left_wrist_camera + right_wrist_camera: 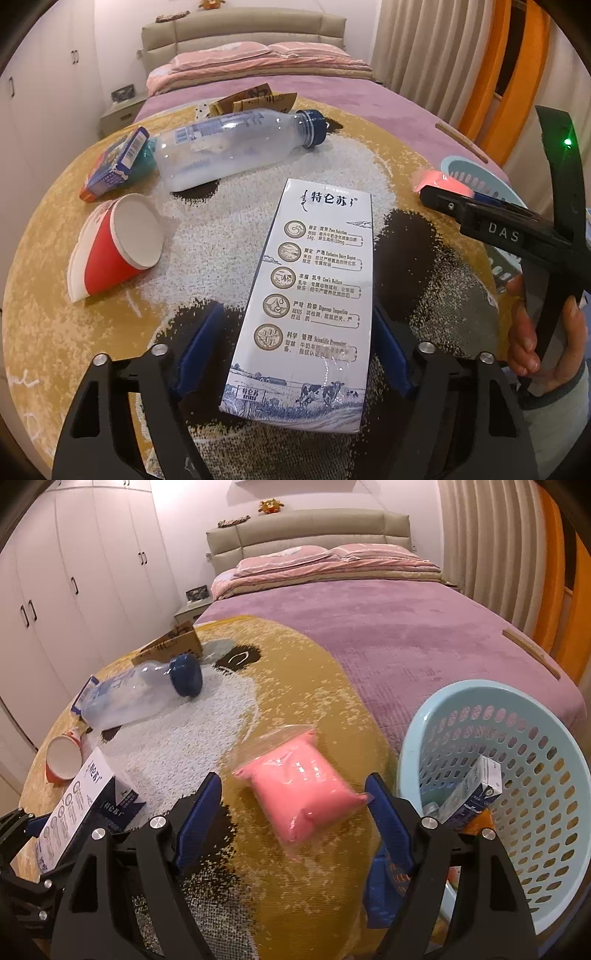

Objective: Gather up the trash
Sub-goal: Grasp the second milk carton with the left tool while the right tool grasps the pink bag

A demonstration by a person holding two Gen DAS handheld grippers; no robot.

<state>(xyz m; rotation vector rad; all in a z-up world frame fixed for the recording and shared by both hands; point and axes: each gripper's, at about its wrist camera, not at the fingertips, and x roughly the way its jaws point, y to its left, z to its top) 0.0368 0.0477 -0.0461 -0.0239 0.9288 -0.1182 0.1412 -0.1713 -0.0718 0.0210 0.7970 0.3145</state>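
A white-and-blue milk carton [310, 295] lies on the yellow dog-print rug, between the open jaws of my left gripper [295, 350]; the blue pads stand beside it, apart from it. The carton also shows in the right wrist view [79, 805]. A pink filled plastic bag [299, 786] lies between the open jaws of my right gripper [295, 812], which shows in the left wrist view [480, 218]. A clear bottle [229, 147] with a blue cap, a red paper cup [118, 243] and a small blue-orange box [114, 162] lie further back.
A light blue perforated basket [554, 716] stands at the right with a carton [472, 790] and other trash inside. Folded cardboard [255, 99] lies behind the bottle. The rug covers the foot of a purple bed [388, 627]. White wardrobes stand at the left.
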